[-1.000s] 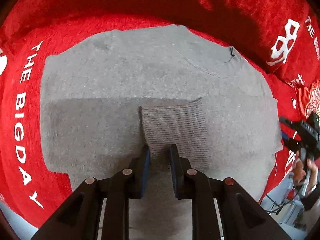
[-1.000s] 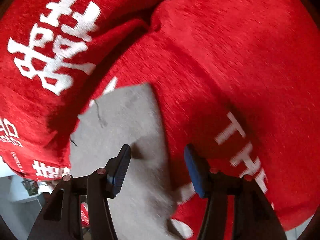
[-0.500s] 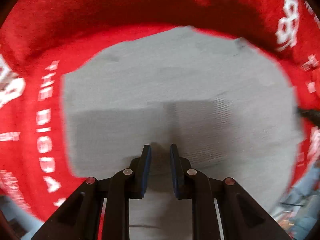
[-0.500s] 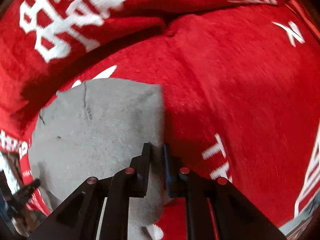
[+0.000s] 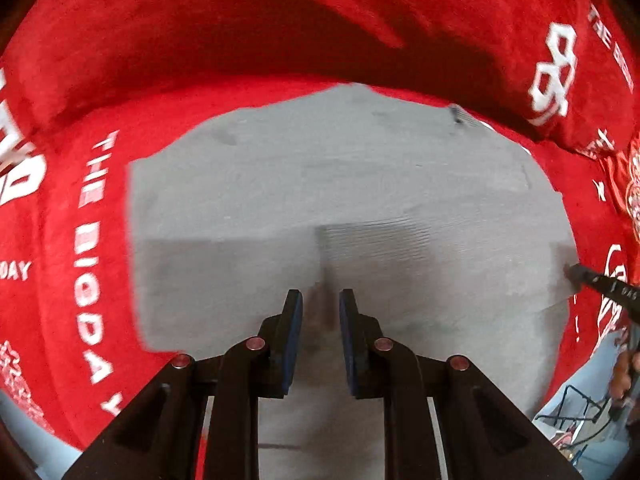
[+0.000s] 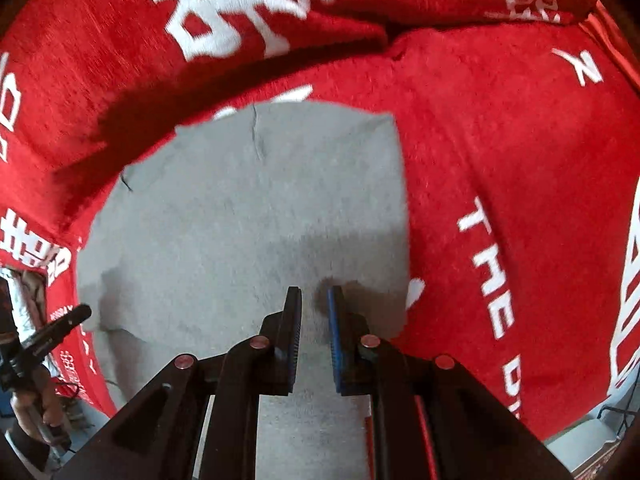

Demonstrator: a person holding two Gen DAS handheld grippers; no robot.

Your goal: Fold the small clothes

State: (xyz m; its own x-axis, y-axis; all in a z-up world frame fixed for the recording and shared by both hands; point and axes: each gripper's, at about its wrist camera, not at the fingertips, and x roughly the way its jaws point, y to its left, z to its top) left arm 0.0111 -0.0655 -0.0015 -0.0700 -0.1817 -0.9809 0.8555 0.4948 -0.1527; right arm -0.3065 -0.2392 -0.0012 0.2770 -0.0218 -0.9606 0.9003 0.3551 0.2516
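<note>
A grey knit sweater point(image 5: 320, 168) lies flat on a red blanket point(image 5: 80, 168), with a sleeve folded across it and its ribbed cuff point(image 5: 380, 240) near the middle. My left gripper point(image 5: 320, 296) points down at the sweater's near edge, its jaws narrow with grey cloth pinched between them. The right gripper point(image 6: 314, 292) is shut on the near right edge of the sweater point(image 6: 240, 208), and cloth runs up under its fingers. Each gripper shows in the other's view: the right gripper point(image 5: 592, 280) at the sweater's right edge, the left gripper point(image 6: 76, 316) at far left.
Red cushions point(image 6: 260, 12) with white characters rise behind the sweater as a backrest. The red blanket point(image 6: 500, 140) with white lettering spreads wide to the right. A person's hand point(image 5: 624, 368) holds the right gripper; pale floor and a wire rack point(image 5: 572, 404) lie beyond the sofa's edge.
The right gripper's jaws closed on the sweater's right edge, then it rolled and drew back, so more of the sweater shows. The left gripper kept its pinch and shifted slightly.
</note>
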